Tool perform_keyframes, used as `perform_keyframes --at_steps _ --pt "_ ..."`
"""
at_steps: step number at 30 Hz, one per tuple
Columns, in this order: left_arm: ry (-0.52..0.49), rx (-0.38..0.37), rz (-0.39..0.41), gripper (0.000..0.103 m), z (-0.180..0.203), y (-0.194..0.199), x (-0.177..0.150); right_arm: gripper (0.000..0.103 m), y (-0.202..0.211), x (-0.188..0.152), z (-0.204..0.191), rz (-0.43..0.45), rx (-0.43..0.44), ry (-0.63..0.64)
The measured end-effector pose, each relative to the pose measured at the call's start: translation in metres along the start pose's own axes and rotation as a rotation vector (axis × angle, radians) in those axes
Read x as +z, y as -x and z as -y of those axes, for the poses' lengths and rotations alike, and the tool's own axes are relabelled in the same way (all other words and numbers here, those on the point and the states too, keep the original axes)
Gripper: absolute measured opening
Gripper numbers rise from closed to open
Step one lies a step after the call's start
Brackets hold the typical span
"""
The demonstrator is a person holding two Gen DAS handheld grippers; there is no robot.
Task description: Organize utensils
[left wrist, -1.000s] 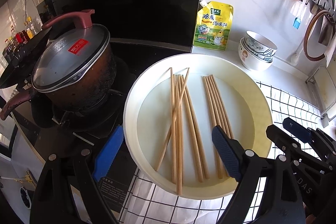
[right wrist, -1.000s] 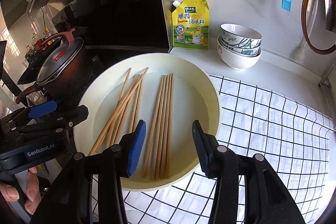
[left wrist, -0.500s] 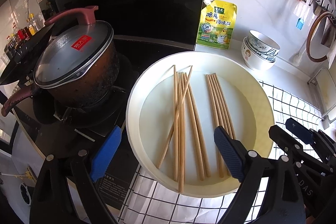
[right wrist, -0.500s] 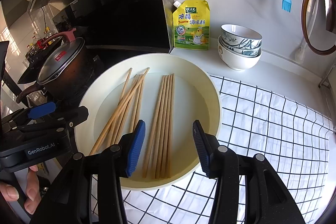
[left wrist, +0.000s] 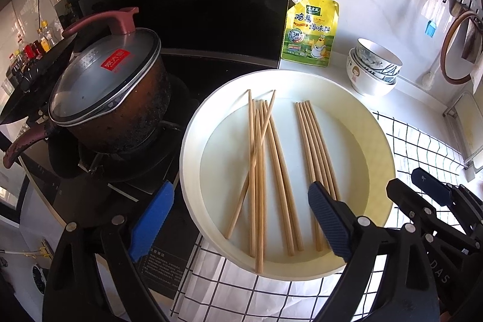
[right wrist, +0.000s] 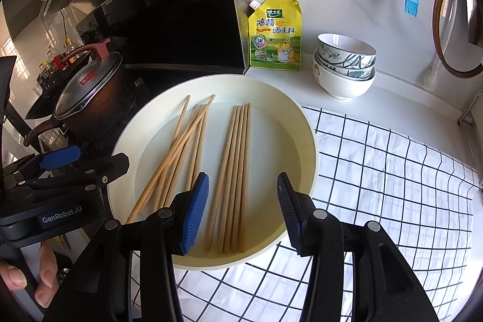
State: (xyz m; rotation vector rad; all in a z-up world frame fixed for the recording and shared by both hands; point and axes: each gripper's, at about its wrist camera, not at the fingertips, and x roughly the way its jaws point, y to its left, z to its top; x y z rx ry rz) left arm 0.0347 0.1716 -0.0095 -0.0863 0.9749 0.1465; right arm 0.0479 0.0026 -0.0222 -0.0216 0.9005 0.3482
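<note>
A round cream tray [left wrist: 383, 141] [right wrist: 311, 141] holds wooden chopsticks in two groups. A neat parallel group [left wrist: 314, 141] [right wrist: 238, 159] lies on the right. A loose crossed group [left wrist: 259, 159] [right wrist: 184, 147] lies on the left. My left gripper [left wrist: 238, 219] is open and empty, over the tray's near left rim. My right gripper [right wrist: 238, 210] is open and empty, its fingers on either side of the near ends of the neat group, above them. The left gripper also shows in the right wrist view [right wrist: 69, 168].
A lidded brown pot [left wrist: 111, 92] sits on the stove at the left. A yellow seasoning pouch [right wrist: 276, 35] and stacked bowls [right wrist: 344, 65] stand behind the tray by the wall. A checked cloth [right wrist: 392, 171] covers the counter at the right.
Both views have shifted only slightly. The left gripper has eased back a little from the tray. Chopsticks have not moved.
</note>
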Motion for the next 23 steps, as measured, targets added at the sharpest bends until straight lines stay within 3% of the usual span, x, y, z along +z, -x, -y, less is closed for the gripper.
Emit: perform_keyframes --at_steps 23 --pt "0.004 -0.003 -0.009 0.093 0.0050 0.0043 -0.0031 0.045 0.0036 -0.0048 0.0007 0.002 0.002 -0.002"
